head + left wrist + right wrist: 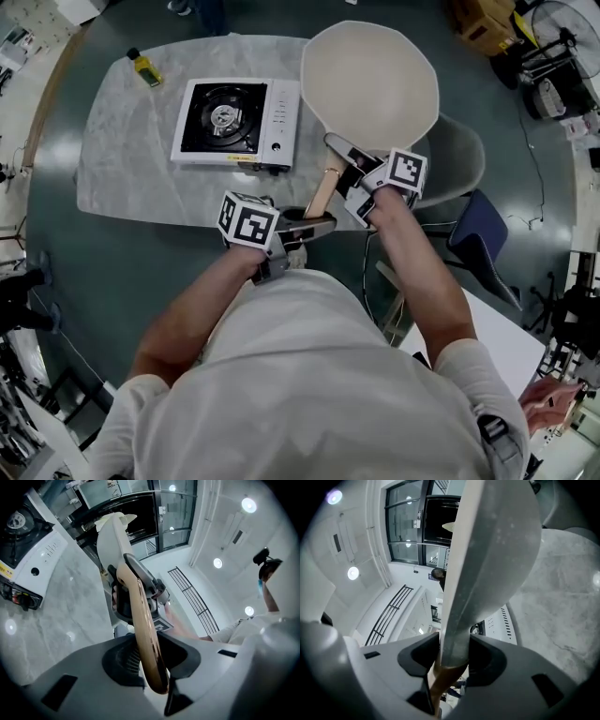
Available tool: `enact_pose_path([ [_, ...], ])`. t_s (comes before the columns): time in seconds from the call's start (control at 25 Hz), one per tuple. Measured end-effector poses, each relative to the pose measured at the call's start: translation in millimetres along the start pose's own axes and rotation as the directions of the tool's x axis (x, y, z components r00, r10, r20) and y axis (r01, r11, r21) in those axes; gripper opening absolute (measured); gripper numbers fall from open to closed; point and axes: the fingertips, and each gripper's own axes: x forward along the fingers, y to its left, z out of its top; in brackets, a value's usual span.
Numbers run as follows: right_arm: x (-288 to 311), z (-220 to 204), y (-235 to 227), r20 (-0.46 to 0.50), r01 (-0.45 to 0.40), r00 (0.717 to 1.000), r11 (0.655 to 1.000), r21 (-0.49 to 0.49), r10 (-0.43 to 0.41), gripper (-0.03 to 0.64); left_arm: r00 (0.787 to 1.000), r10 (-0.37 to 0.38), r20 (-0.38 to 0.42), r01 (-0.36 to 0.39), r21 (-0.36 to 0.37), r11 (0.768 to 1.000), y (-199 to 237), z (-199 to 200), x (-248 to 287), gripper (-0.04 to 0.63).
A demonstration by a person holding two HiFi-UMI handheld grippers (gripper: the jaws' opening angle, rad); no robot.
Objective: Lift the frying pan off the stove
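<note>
Left gripper [150, 665]: fingers [119, 660] drawn in narrow and clamped on the butt end of the tan wooden handle [140, 620]. Right gripper [452, 656]: fingers [417, 656] set somewhat wider, clamped farther up at the joint of wood and grey metal neck of the cream-white round frying pan [497, 541]. In the head view, both grips in line along the handle [323, 192]: left gripper [309, 227] nearest the body, right gripper [345, 176] just beside the pan bowl. Frying pan [370, 84] held in the air, empty, wholly to the right of the white single-burner portable gas stove [239, 117] and apart from it, hanging over the right edge of the grey marble-patterned bench [122, 178] and partly over a grey chair [464, 155]. Burner grate bare. Small yellow bottle [143, 67] near the far left corner of the bench, well apart from the work. Judged stage: lift essentially done, pan clear of the stove and carried by both grips; nothing left of the stated task beyond keeping the pan steady, no resting place being named. Judged risk: long lever of the bowl against two grips on a slim handle, hence possible tipping on any loosening of either grip
</note>
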Motion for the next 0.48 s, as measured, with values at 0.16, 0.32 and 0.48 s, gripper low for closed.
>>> enact_pose_path([
  [0.16,-21,4,-5,0.024,0.008,1.0,1.0,0.005,-0.008,0.175,1.0,-0.021,-0.021,0.021,0.004,1.0,-5,-6,14,0.101],
  [0.32,-24,6,-11,0.043,0.021,0.999,1.0,0.009,-0.021,0.175,0.998,-0.042,-0.038,0.042,-0.001,0.999,-2,-7,15,0.101],
  [0.48,-35,4,-15,0.057,0.029,0.998,0.999,0.014,-0.029,0.175,0.997,-0.058,-0.055,0.057,-0.012,0.998,-5,-14,22,0.101],
])
